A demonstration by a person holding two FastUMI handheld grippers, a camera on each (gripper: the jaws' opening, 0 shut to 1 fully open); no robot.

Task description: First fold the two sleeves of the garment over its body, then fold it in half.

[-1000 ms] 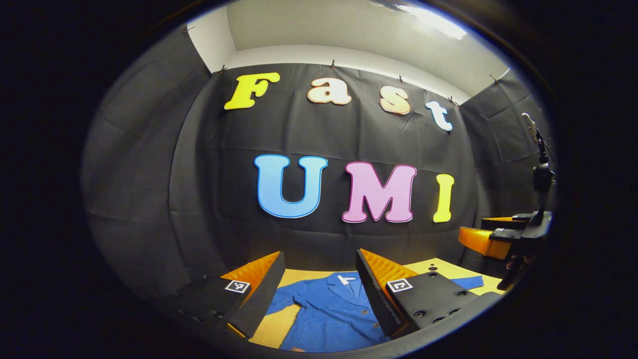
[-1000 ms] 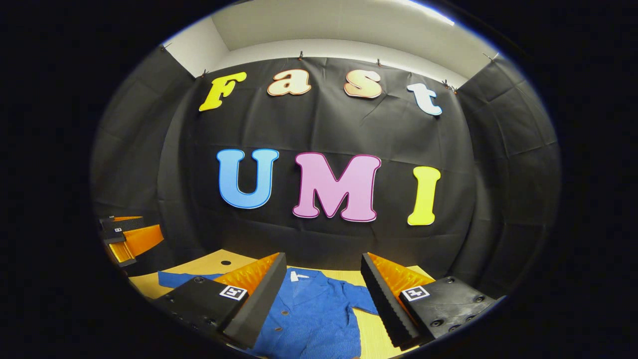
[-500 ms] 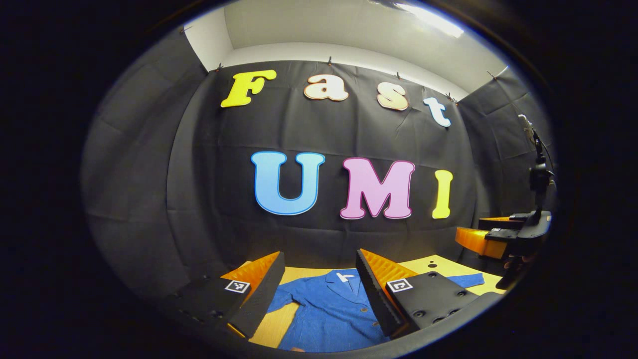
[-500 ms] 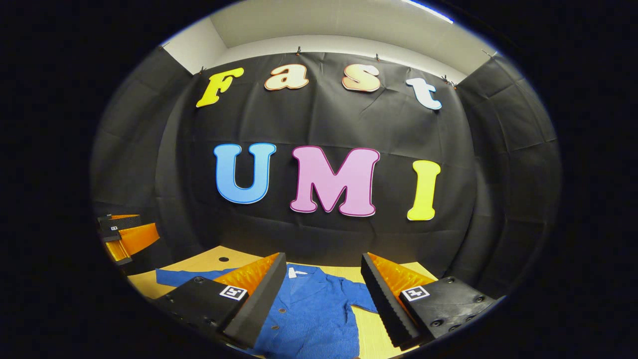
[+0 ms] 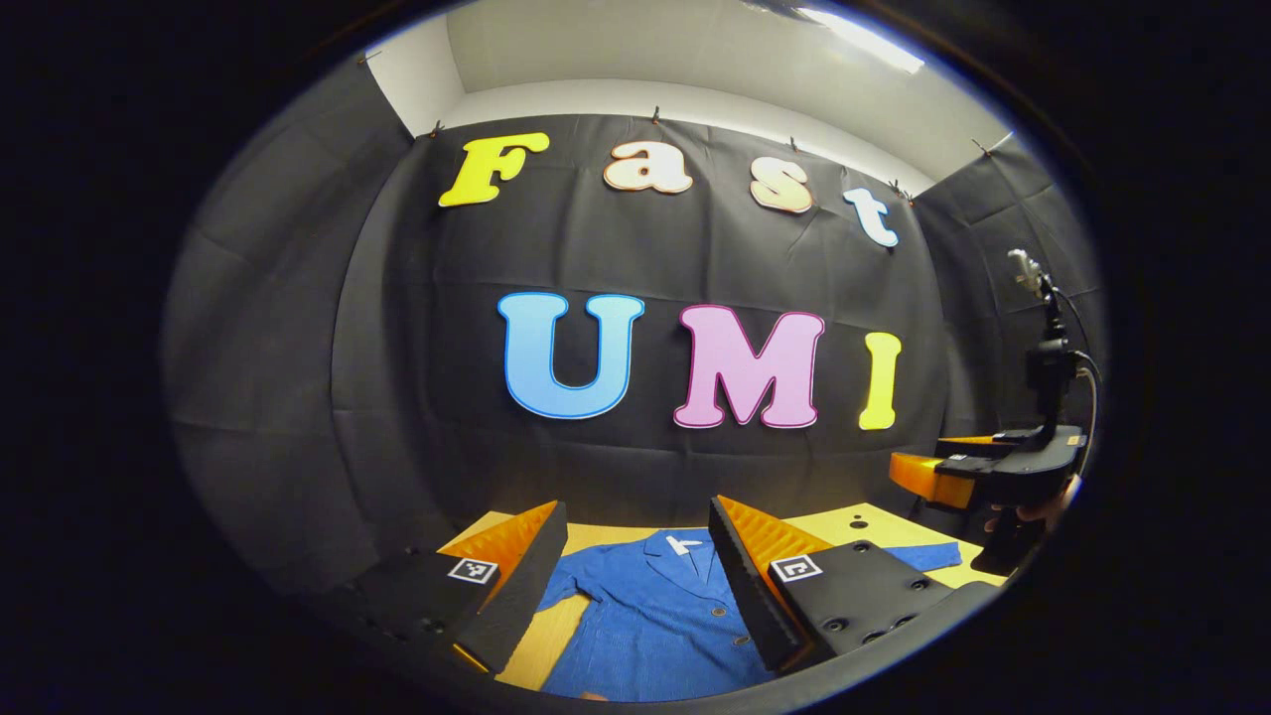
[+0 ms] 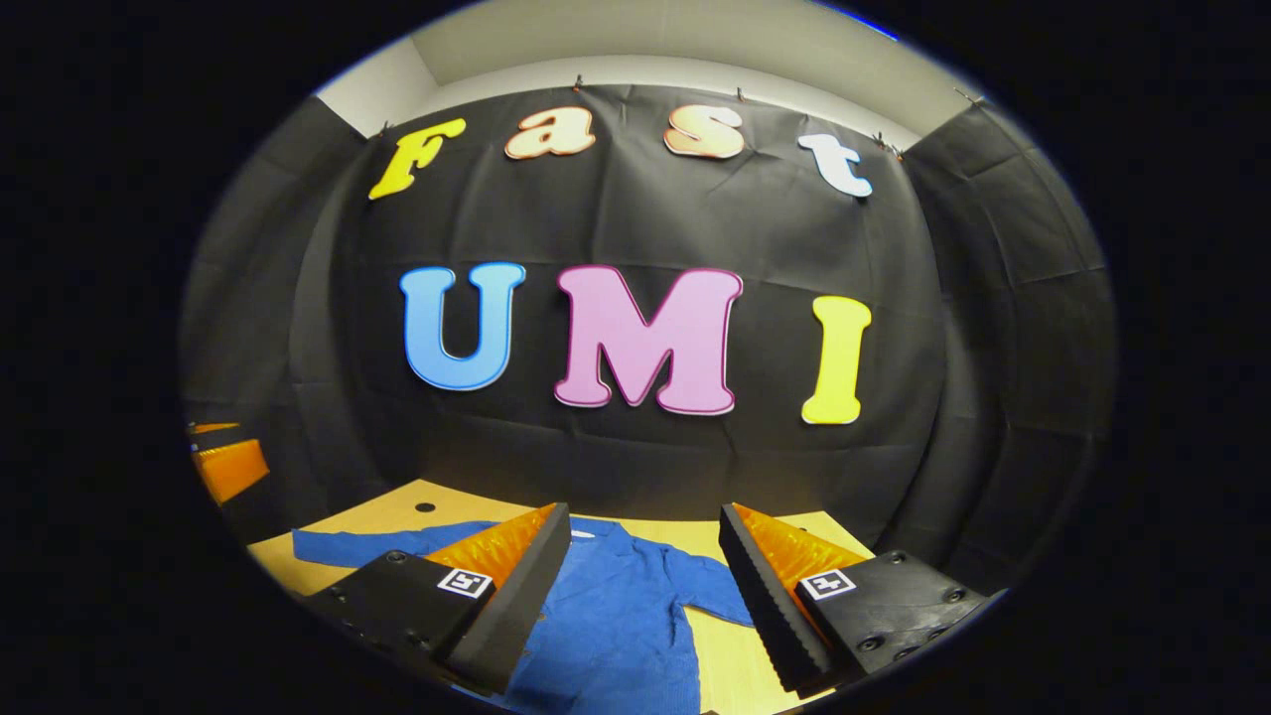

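A blue button-up garment (image 5: 655, 616) lies flat on a yellow wooden table (image 5: 556, 645), collar toward the far wall, both sleeves spread outward. In the right gripper view the garment (image 6: 616, 616) spreads below, one sleeve (image 6: 348, 546) reaching left. My left gripper (image 5: 635, 571) hangs above the garment's body, open, nothing between its fingers. My right gripper (image 6: 645, 576) hovers open over the garment's right half, holding nothing. In the left gripper view the right gripper (image 5: 953, 475) appears at the far right, held by a hand. The left gripper (image 6: 228, 467) appears at the left edge of the right gripper view.
The black cloth wall stands close behind the table's far edge. A small dark hole (image 6: 425, 506) marks the tabletop near the left sleeve. Bare table (image 6: 735, 655) shows right of the garment's body.
Both views have tilted slightly downward and forward, so more of the table and garment shows. The right gripper has drifted lower in the left gripper view. Both grippers stay open.
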